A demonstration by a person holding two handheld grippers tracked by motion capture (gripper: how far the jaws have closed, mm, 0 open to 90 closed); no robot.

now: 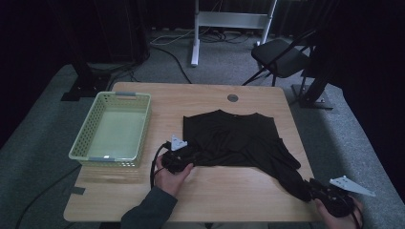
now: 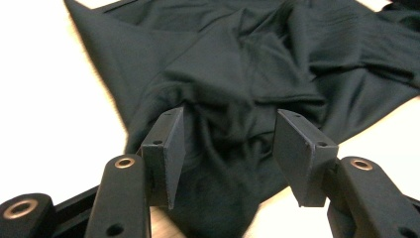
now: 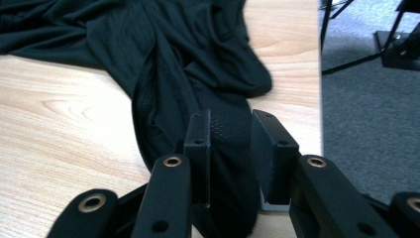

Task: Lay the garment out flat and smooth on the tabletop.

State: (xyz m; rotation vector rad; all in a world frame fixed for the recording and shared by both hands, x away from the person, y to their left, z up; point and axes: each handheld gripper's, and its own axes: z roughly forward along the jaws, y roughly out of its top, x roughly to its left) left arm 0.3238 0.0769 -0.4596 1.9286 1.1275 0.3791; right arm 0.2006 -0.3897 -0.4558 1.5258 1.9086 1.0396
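A black shirt (image 1: 229, 136) lies spread on the wooden table (image 1: 224, 191), collar toward the far edge, with one sleeve trailing to the near right corner. My left gripper (image 1: 192, 155) rests at the shirt's near left corner. In the left gripper view its jaws (image 2: 228, 116) stand wide apart around a bunched fold of the shirt (image 2: 257, 59), and the pads do not press it. My right gripper (image 1: 310, 184) sits at the sleeve's end by the table's right edge. The sleeve (image 3: 173, 59) runs between its jaws (image 3: 230, 116), which are parted and loose on the cloth.
A pale green plastic basket (image 1: 83, 138) stands empty on the left of the table. A round cable hole (image 1: 232, 98) sits near the far edge. Beyond the table stand a black folding chair (image 1: 282, 55) and a white frame (image 1: 229, 21), with cables on the grey carpet.
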